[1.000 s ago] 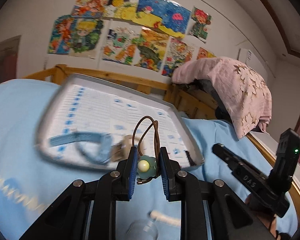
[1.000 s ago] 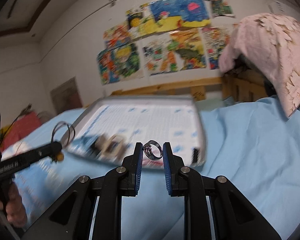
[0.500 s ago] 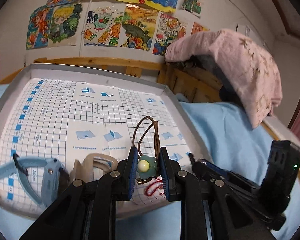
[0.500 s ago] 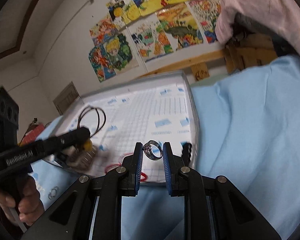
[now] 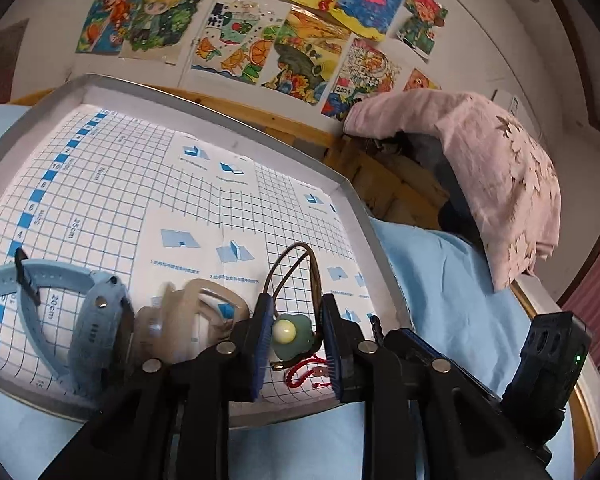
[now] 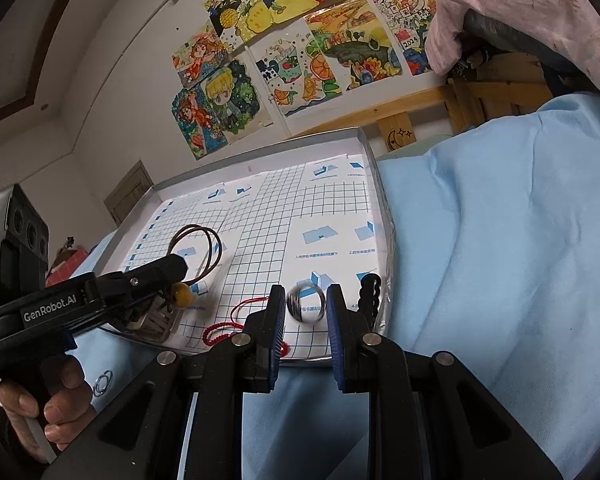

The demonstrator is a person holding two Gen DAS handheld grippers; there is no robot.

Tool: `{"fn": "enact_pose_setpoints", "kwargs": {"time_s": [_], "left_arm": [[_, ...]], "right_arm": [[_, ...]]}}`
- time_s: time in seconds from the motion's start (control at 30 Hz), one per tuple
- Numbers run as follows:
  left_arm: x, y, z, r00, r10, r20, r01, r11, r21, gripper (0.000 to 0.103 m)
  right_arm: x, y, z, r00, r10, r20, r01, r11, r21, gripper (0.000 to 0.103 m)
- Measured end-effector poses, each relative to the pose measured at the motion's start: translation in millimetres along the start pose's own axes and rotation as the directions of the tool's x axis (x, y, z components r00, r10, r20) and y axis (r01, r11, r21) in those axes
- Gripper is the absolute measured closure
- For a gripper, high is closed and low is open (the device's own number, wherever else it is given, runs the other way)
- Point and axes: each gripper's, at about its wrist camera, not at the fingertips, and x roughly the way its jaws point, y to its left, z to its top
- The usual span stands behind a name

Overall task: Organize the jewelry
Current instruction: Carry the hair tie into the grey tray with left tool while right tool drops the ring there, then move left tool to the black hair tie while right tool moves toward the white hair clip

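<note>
The left gripper (image 5: 293, 334) is closed on a green flower pendant (image 5: 290, 336) whose brown cord (image 5: 296, 264) loops upward, above the near part of the tray (image 5: 352, 192). The right gripper (image 6: 306, 306) holds a silver ring (image 6: 306, 303), blurred, between narrowly spaced fingers above the tray's near edge. The tray contains a blue watch (image 5: 96, 320), a beige clip (image 5: 204, 304), a red cord (image 5: 300, 372) and a black clip (image 6: 370, 294)

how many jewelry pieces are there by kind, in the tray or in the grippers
Watches: 1, light blue watch in the tray
Hair claws: 1, beige hair claw
Cord pendants: 1, green flower pendant in the left gripper
Rings: 1, silver ring between the right gripper fingers
Red cords: 1, red cord
Black clips: 1, black clip
Total: 6
</note>
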Motion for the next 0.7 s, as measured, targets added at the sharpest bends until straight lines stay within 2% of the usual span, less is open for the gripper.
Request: {"fn": "enact_pose_setpoints", "kwargs": {"time_s": [0.1,0.2,0.23,0.3,0.33,0.37,0.43,0.53,0.57,0.6,0.67,0.7], "left_arm": [[-4.6,4.5,-0.2,1.0,-0.009,0.01,0.009,1.0,-0.028,0.078],[-11.3,6.2,-0.4,1.0,-0.005,0.019,0.006,0.999,-0.042,0.074],[-15.1,6.3,-0.4,1.0,-0.005,0.025,0.006,0.999,-0.045,0.069],[-24.6,5.8,0.1,0.999,-0.005,0.043,0.007,0.999,-0.052,0.052],[-30.0,5.1,0.5,0.998,-0.002,0.057,0.005,0.999,-0.052,0.039],[-35.7,4.1,1.2,0.997,0.005,0.074,-0.001,0.999,-0.051,0.035],[-46.8,1.2,3.2,0.995,0.022,0.095,-0.018,0.999,-0.045,0.035],[-67.0,-0.1,5.1,0.993,0.025,0.113,-0.017,0.998,-0.066,0.032],[-74.6,-1.0,5.3,0.992,0.031,0.125,-0.023,0.998,-0.066,0.022],[-85.6,-3.1,4.8,0.988,0.049,0.147,-0.041,0.997,-0.06,0.017],[-109.0,-7.9,3.1,0.975,0.089,0.204,-0.082,0.996,-0.041,0.0],[-122.1,-10.5,1.8,0.966,0.105,0.236,-0.1,0.994,-0.03,0.0]], "right_arm": [[-1.9,-1.6,0.7,1.0,0.004,0.01,-0.004,1.0,0.006,0.072],[-5.3,-2.5,2.0,1.0,0.001,0.027,-0.001,1.0,0.015,0.068],[-7.2,-3.3,2.0,0.999,0.0,0.033,0.0,1.0,0.019,0.064],[-13.6,-2.7,4.0,0.999,-0.007,0.053,0.005,1.0,0.021,0.061],[-17.1,-0.7,5.3,0.998,-0.008,0.062,0.007,1.0,0.017,0.058],[-21.2,1.2,6.5,0.997,-0.015,0.072,0.014,1.0,0.01,0.055],[-32.3,6.9,9.3,0.995,-0.04,0.095,0.042,0.999,-0.014,0.039],[-47.5,14.8,13.9,0.991,-0.073,0.112,0.078,0.996,-0.037,0.032],[-53.7,17.3,16.2,0.99,-0.078,0.118,0.083,0.996,-0.04,0.032],[-61.5,20.8,18.8,0.988,-0.082,0.128,0.088,0.995,-0.042,0.028],[-78.2,28.3,25.0,0.984,-0.075,0.159,0.085,0.995,-0.052,0.017],[-88.0,33.4,27.5,0.981,-0.069,0.18,0.082,0.995,-0.061,0.009]]}}
